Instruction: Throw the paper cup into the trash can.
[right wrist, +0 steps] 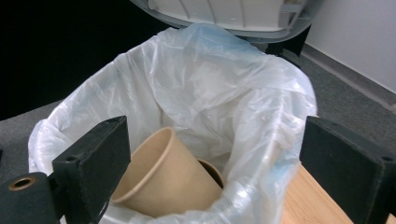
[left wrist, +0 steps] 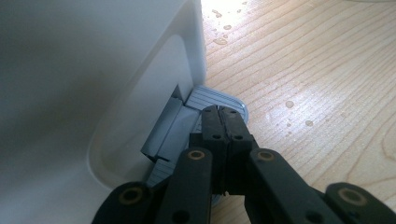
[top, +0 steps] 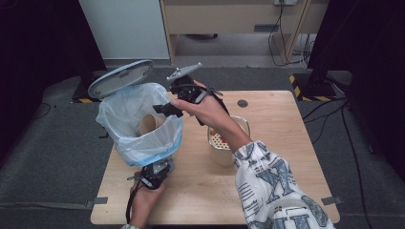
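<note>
Right tongs (right wrist: 205,172), spread wide, hover above binned paper cup (right wrist: 163,175).

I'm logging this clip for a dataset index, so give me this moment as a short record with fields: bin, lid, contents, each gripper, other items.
bin: white pedal bin with a plastic liner, on the table's left part
lid: grey lid raised open
contents: brown paper cup lying tilted in the liner
left gripper: left gripper closed, tips on the bin's grey pedal
right gripper: right gripper open, empty, above the bin's mouth
other items: beige container right of the bin; water drops on the table
</note>
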{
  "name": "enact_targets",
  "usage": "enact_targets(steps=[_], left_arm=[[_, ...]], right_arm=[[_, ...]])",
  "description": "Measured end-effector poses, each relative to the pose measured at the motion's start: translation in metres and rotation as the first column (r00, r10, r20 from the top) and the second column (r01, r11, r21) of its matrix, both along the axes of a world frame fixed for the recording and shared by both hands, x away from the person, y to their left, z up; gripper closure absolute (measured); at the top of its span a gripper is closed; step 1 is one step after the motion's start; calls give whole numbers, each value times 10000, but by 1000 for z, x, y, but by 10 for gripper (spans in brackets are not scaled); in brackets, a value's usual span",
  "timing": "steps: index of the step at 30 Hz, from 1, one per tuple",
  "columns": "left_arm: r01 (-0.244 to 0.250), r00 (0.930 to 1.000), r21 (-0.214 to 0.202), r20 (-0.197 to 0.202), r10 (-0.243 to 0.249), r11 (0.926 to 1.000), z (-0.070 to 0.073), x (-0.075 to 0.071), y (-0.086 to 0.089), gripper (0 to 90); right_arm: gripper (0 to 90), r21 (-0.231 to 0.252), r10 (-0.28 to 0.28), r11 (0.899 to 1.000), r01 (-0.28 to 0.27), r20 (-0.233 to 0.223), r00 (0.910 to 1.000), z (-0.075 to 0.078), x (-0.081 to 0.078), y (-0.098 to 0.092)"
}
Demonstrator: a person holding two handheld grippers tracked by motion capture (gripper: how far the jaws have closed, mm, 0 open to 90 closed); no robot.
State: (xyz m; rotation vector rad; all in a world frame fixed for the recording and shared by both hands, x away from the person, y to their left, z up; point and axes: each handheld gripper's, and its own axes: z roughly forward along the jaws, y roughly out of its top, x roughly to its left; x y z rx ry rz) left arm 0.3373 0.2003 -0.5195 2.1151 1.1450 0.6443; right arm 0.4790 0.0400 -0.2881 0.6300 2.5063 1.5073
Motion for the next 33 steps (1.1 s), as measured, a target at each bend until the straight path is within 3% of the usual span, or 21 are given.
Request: enact_targets(steps=[21, 33], left_arm=[[42, 10000, 9, 12, -42, 10000, 0, 0, 0, 887], [33, 10000, 17, 14, -33, 10000, 0, 0, 0, 887]], right_arm=[[89, 69, -689, 9976, 689, 138, 9975, 4, 6, -44], [87, 72, -1255, 9921, 1256, -44, 9921, 1, 10, -73]])
